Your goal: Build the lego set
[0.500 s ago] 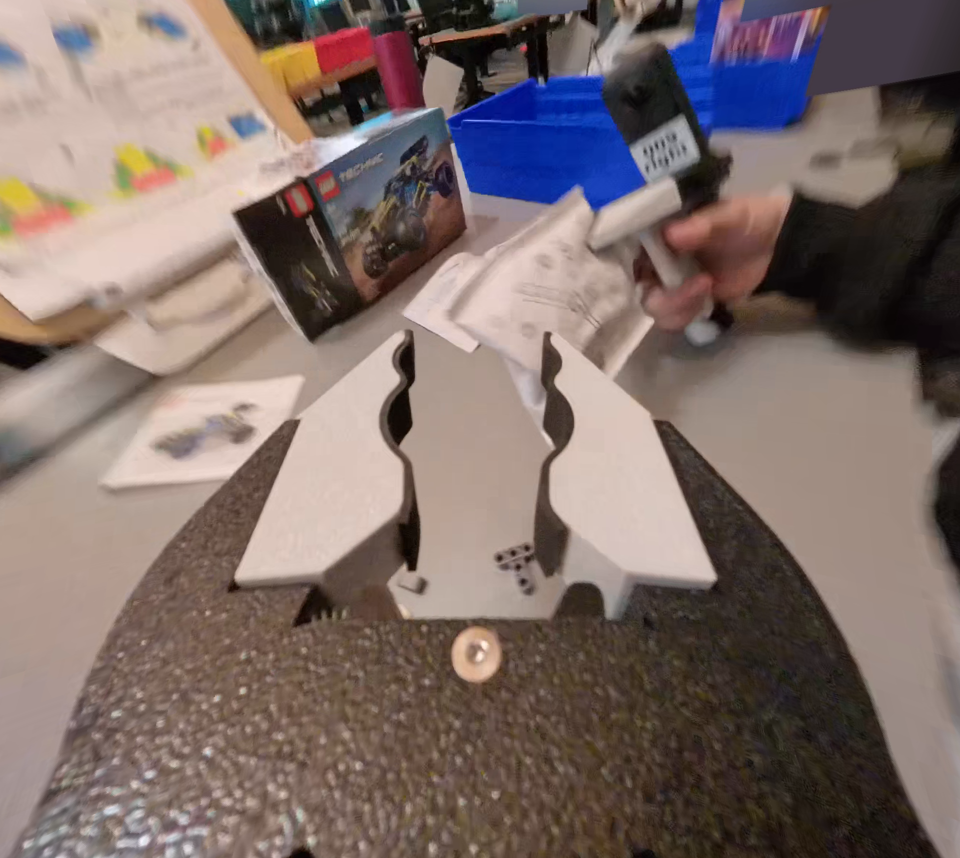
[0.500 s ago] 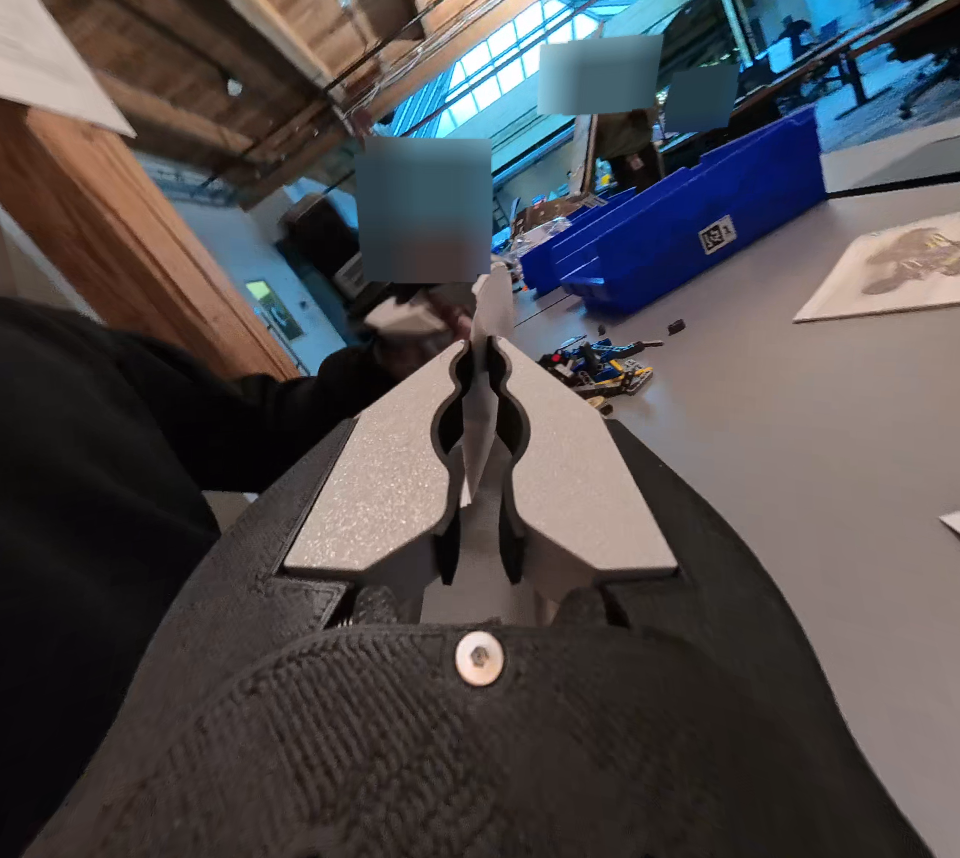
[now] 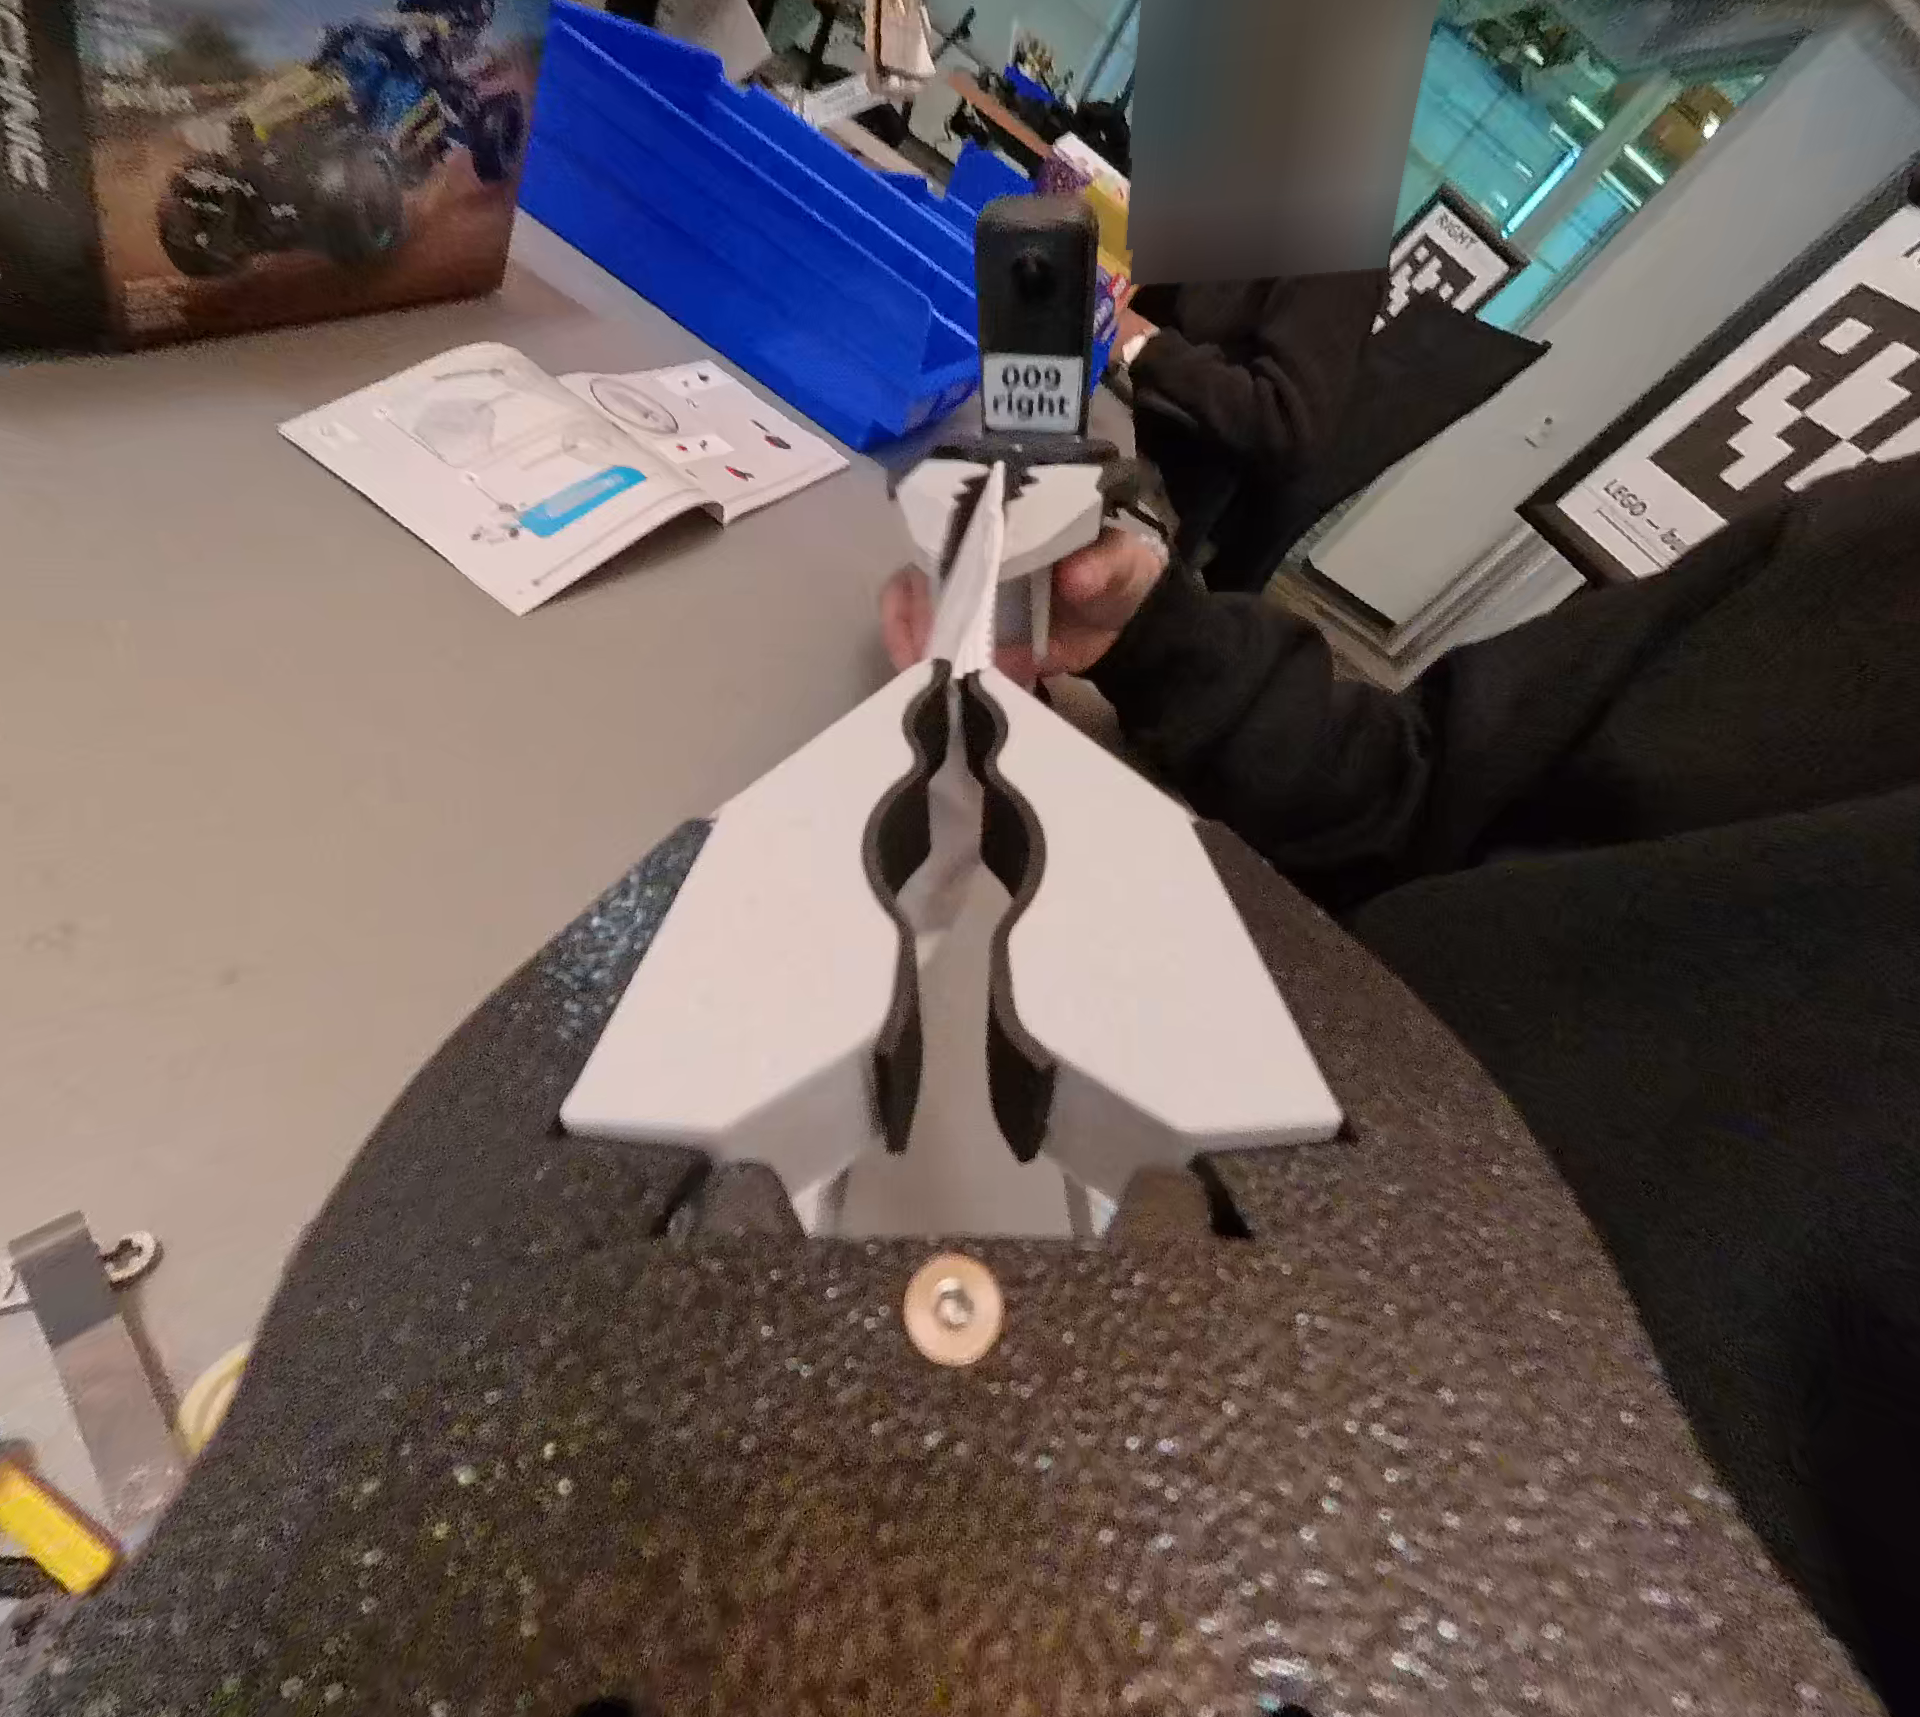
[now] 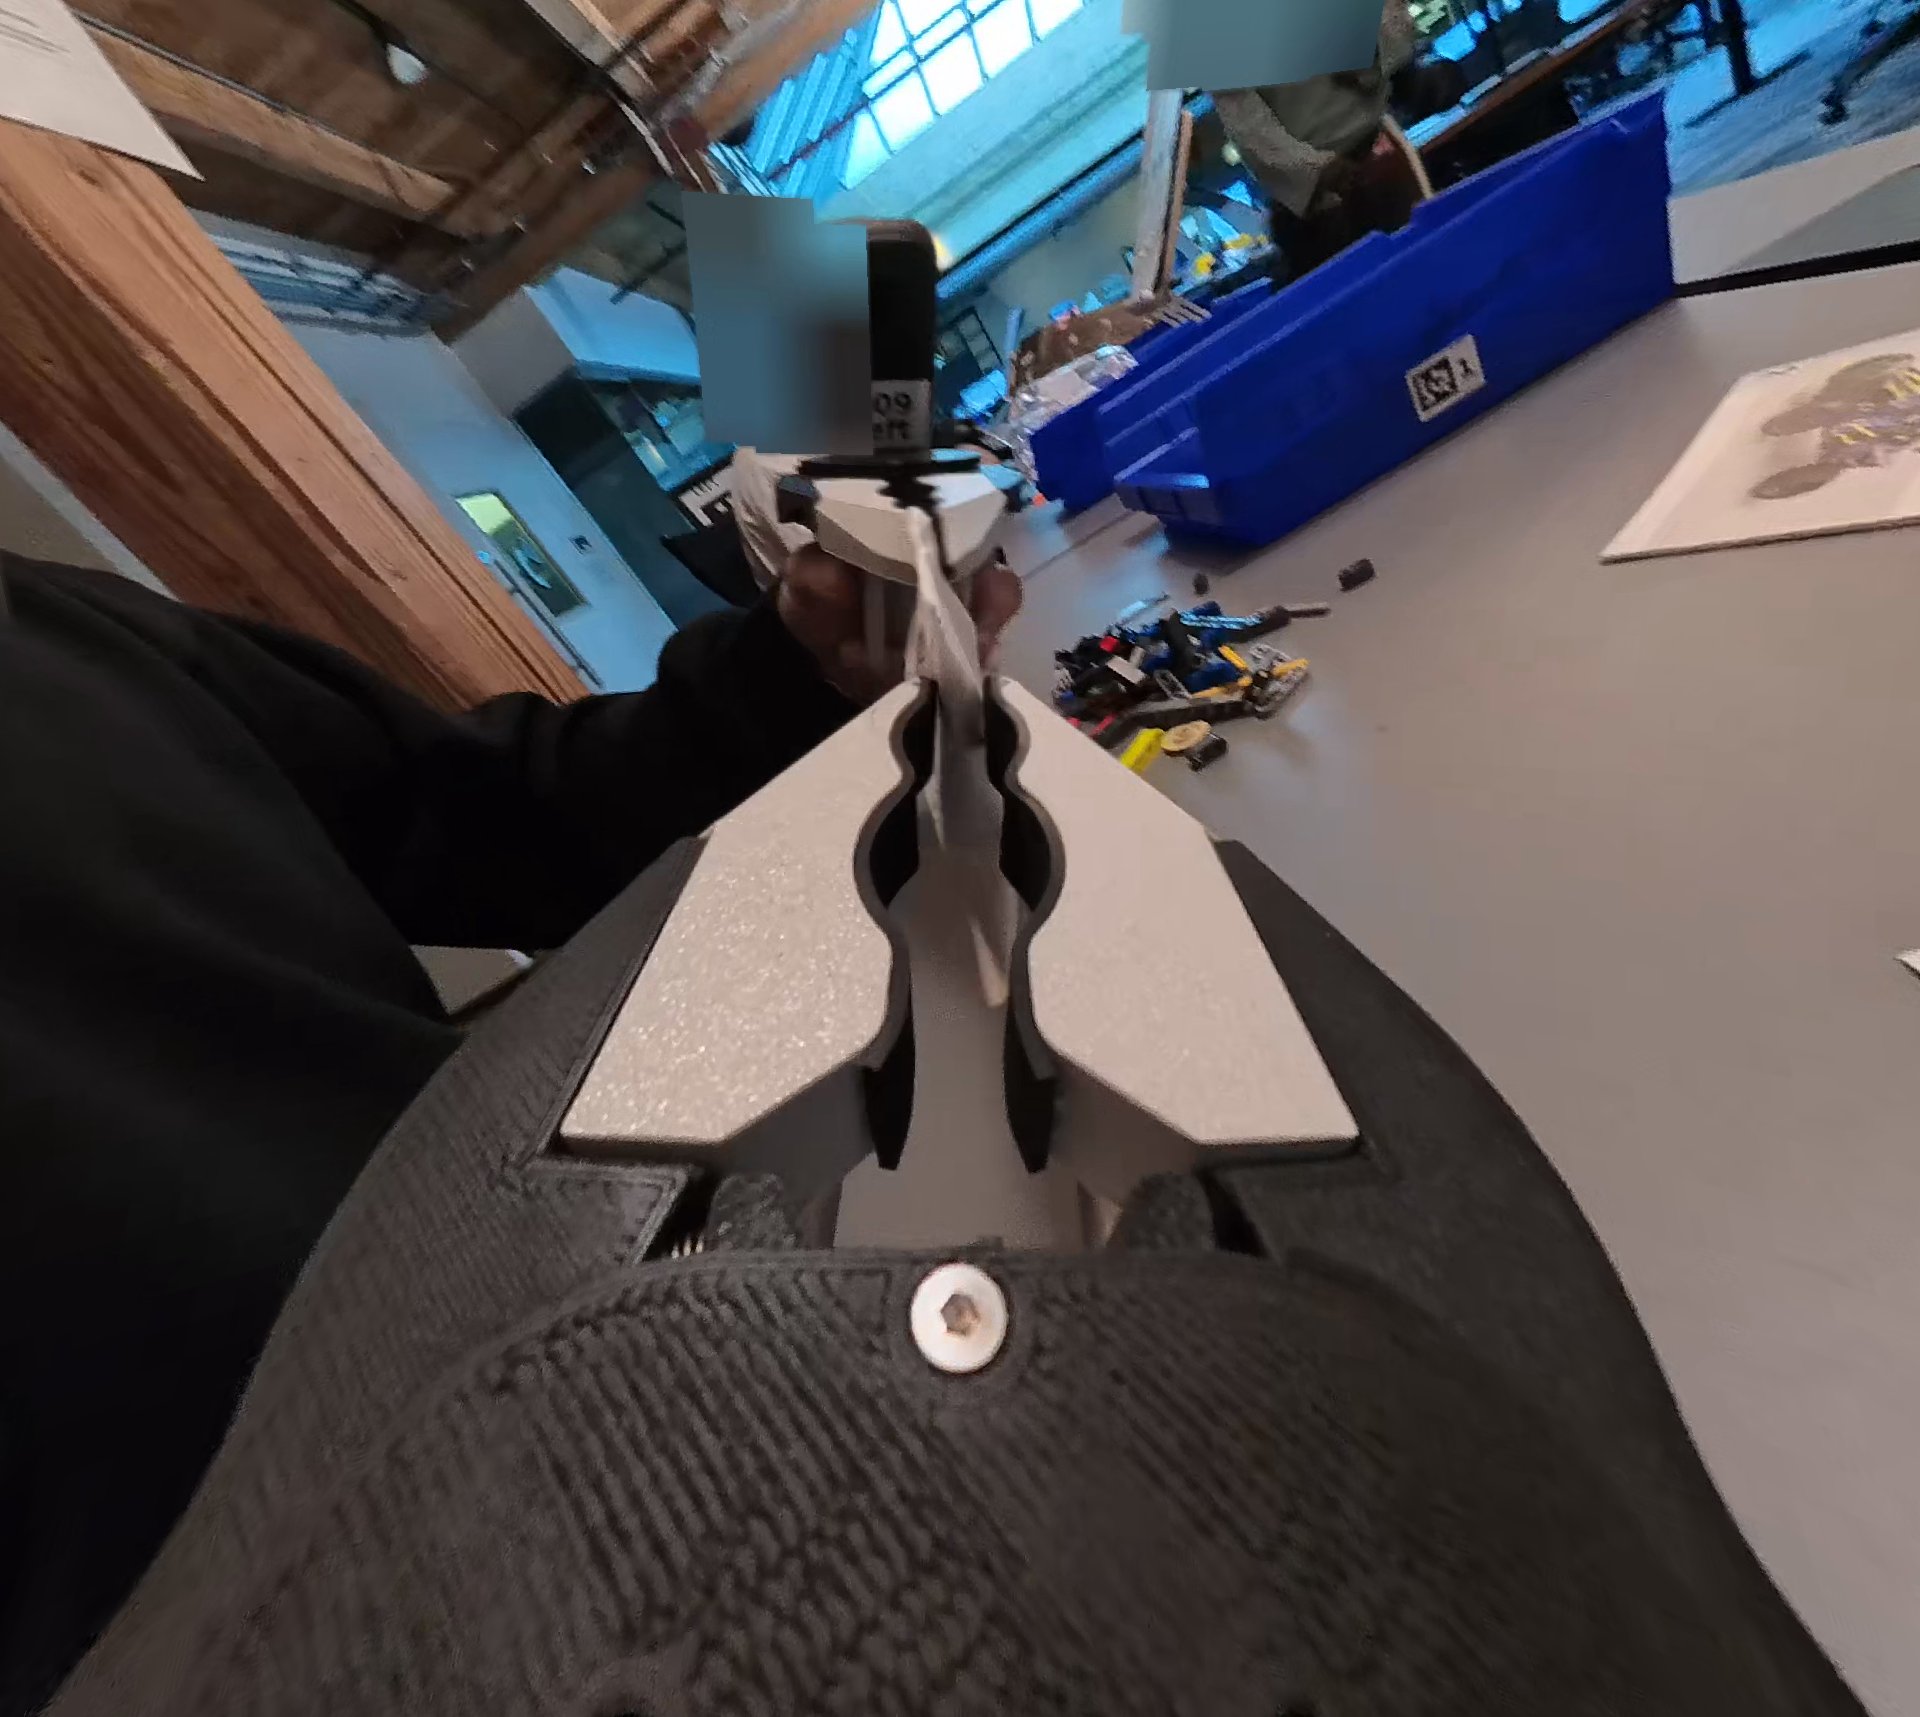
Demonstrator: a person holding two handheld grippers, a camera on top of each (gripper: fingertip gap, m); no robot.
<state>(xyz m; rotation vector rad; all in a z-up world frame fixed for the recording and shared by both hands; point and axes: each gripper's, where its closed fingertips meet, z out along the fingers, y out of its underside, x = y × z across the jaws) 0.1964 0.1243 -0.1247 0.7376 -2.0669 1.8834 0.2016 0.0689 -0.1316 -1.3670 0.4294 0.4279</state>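
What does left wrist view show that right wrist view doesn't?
Only the left wrist view: the lego box and an open instruction booklet lying flat on the table.
Only the right wrist view: the part-built lego model with loose pieces, and a closed booklet.
Both: the white paper bag stretched between the left gripper and right gripper, each shut on it; also the blue bins.

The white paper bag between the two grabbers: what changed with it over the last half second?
The left gripper, open and short of the paper bag before, has moved up and shut on its near end. The bag now spans edge-on between both grippers, above the table. The right gripper kept its grip on the other end. The partly built model on the table stayed put.
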